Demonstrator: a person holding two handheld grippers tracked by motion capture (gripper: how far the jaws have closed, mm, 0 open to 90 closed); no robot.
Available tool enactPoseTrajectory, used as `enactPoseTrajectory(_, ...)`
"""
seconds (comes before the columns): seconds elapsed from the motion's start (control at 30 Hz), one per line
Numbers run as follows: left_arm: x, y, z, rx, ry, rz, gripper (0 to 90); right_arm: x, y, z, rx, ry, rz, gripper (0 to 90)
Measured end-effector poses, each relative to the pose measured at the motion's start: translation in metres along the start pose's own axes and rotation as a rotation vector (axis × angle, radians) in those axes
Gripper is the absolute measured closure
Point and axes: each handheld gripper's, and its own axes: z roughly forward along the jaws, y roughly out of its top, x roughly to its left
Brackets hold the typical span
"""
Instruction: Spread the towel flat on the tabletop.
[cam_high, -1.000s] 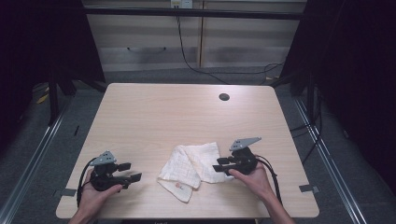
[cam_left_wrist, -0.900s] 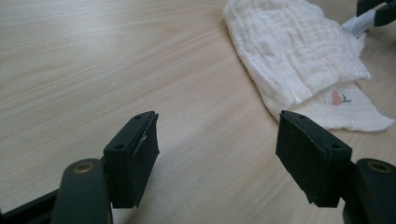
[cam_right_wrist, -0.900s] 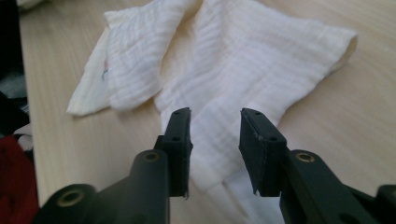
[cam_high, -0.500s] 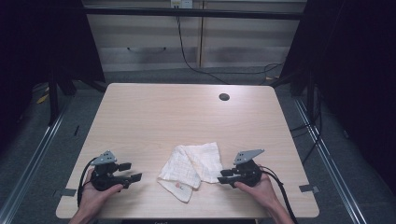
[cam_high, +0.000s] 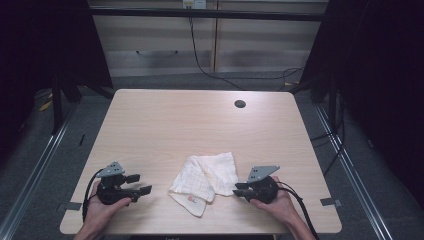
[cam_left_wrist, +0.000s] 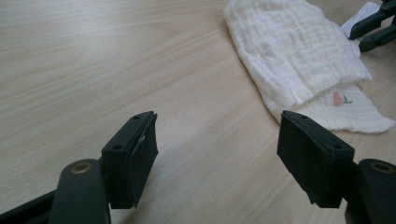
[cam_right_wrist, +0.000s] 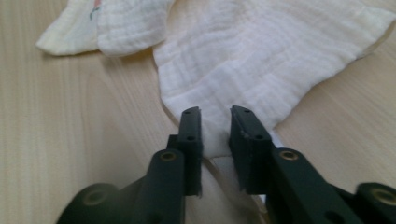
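Note:
A crumpled white cloth (cam_high: 205, 177) lies on the wooden table (cam_high: 175, 125) near its front edge; a small red and green mark shows on its lower layer (cam_left_wrist: 337, 99). My right gripper (cam_high: 237, 189) rests at the cloth's right edge. In the right gripper view (cam_right_wrist: 215, 114) its jaws stand a narrow gap apart, astride that edge of the cloth (cam_right_wrist: 261, 51). My left gripper (cam_high: 140, 184) lies on bare table left of the cloth, jaws wide open (cam_left_wrist: 217, 140) and empty. The cloth (cam_left_wrist: 299, 56) is ahead of it to the right.
A round dark hole (cam_high: 240, 104) is in the table's far right part. The right gripper's jaws (cam_left_wrist: 373, 28) show at the top right of the left gripper view. Dark frames and cables surround the table.
My right gripper has drawn back from over the cloth toward the front edge and now sits at the cloth's right edge. The left gripper has stayed still.

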Motion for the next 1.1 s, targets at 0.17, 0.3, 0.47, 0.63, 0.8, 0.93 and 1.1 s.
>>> enactPoseTrajectory(0.17, 0.001, 0.0, -0.002, -0.006, 0.001, 0.003, 28.3, -0.006, -0.001, 0.0, -0.009, 0.022, 0.045, 85.3)
enactPoseTrajectory(0.3, 0.002, 0.0, -0.002, -0.005, 0.003, 0.001, 28.3, -0.008, 0.0, -0.001, -0.026, 0.04, 0.069, 86.9)
enactPoseTrajectory(0.47, 0.002, 0.0, -0.003, -0.024, -0.01, -0.033, 28.3, -0.01, 0.009, -0.016, -0.104, 0.043, 0.114, 87.2)
enactPoseTrajectory(0.63, 0.004, 0.0, -0.004, -0.032, 0.036, -0.037, 28.2, -0.013, 0.021, -0.036, -0.186, 0.054, 0.142, 87.3)
enactPoseTrajectory(0.8, 0.006, 0.0, -0.003, -0.006, 0.048, -0.026, 25.7, -0.013, 0.037, -0.055, -0.253, 0.053, 0.149, 87.4)
enactPoseTrajectory(0.93, 0.002, 0.001, -0.001, 0.002, 0.034, 0.001, 25.5, -0.017, 0.054, -0.065, -0.274, 0.047, 0.142, 87.7)
enactPoseTrajectory(1.1, -0.002, 0.002, 0.001, 0.018, 0.026, 0.023, 24.2, -0.023, 0.077, -0.076, -0.314, 0.041, 0.135, 87.8)
